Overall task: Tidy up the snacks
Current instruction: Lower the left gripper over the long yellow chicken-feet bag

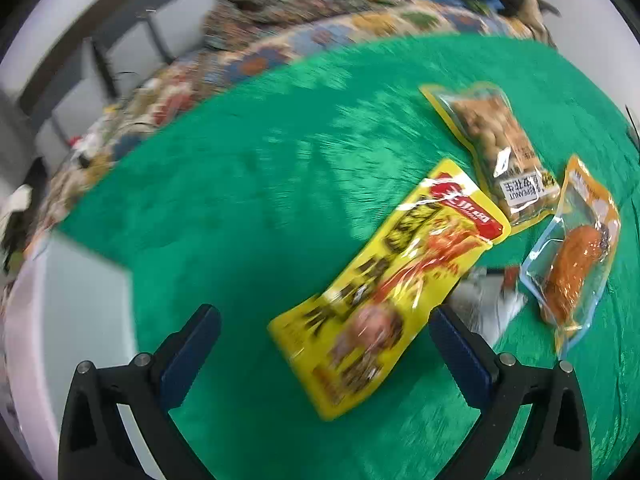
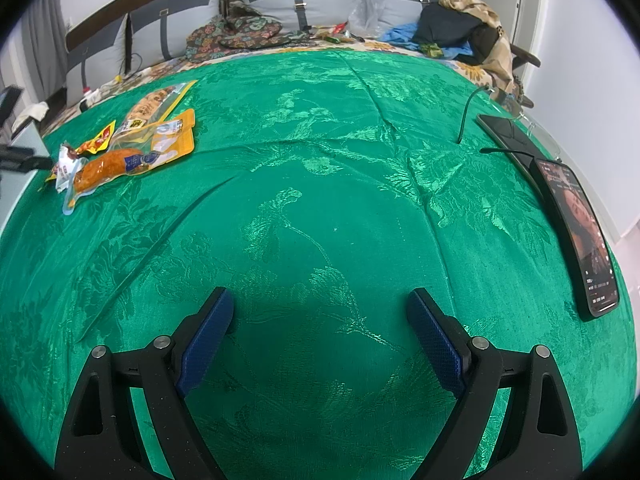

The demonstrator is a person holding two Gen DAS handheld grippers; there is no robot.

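A bed spread with a green damask cloth, glossy with woven floral relief, before a grey padded headboard. Two flat black phones lie at its right edge. The snacks cluster at its left: a long yellow foil packet, a clear peanut bag, an orange-backed drumstick pouch. Left gripper and right gripper: blue-padded fingers spread wide, holding nothing.
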